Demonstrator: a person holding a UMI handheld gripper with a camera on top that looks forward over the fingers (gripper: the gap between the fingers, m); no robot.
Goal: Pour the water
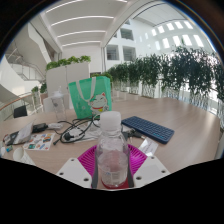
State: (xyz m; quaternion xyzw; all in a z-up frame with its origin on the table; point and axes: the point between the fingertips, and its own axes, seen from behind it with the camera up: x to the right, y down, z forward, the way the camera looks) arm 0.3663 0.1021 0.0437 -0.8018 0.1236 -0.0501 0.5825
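A clear plastic water bottle (111,150) with a white cap stands upright between my fingers, lifted above the wooden table (180,130). My gripper (111,172) is shut on the bottle's lower body, and the magenta pads (87,160) press it on both sides. Water fills part of the bottle. A clear cup (57,101) stands on the table at the far left, beyond the bottle.
A green tote bag (88,95) stands behind the bottle. A dark keyboard (148,128) lies to the right. Cables and small packets (35,135) clutter the left side. White planters with hedges (160,72) run along the back.
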